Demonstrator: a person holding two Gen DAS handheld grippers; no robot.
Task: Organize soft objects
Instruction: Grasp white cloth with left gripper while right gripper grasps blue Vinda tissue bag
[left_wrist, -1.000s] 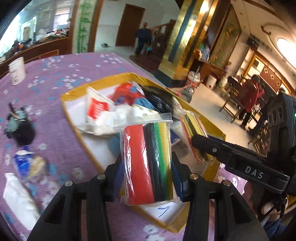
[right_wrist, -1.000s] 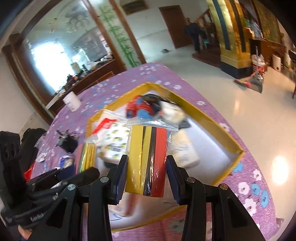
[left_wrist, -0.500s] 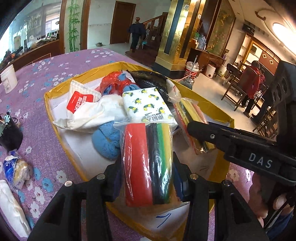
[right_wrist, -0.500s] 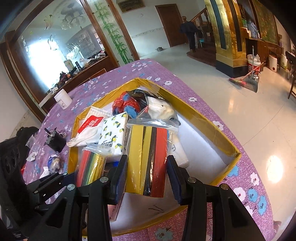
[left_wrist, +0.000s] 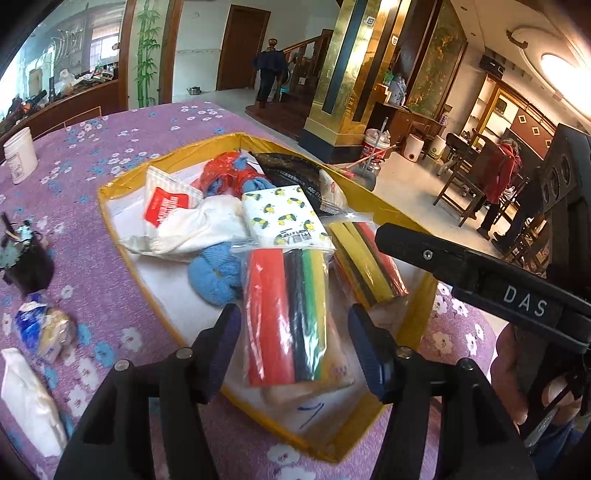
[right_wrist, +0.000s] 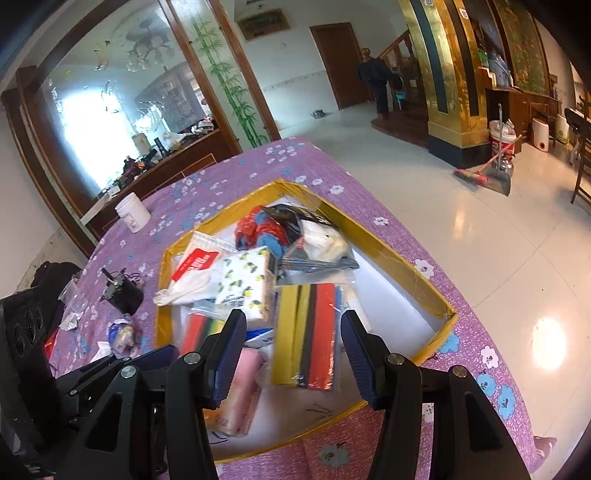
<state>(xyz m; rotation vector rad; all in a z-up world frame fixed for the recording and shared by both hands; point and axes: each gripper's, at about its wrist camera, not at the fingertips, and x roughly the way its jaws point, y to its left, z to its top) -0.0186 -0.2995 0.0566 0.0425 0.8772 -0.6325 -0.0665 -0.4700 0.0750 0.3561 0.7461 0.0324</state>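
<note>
My left gripper (left_wrist: 291, 332) jaws opening, pads clear of the red-black-green foam bag (left_wrist: 286, 317), dropped inside the yellow-rimmed box (left_wrist: 125, 177) to group soft things | my right gripper (right_wrist: 291, 345) jaws opening, freeing the yellow-black-red foam bag (right_wrist: 308, 332) just beside it in the box | both bags lie loose among the cloths.

Purple flowered tablecloth (left_wrist: 110, 280), yellow-rimmed tray (left_wrist: 424, 295), white tub (left_wrist: 20, 155), black pouch (left_wrist: 27, 266), wrapped packets (left_wrist: 42, 332)
</note>
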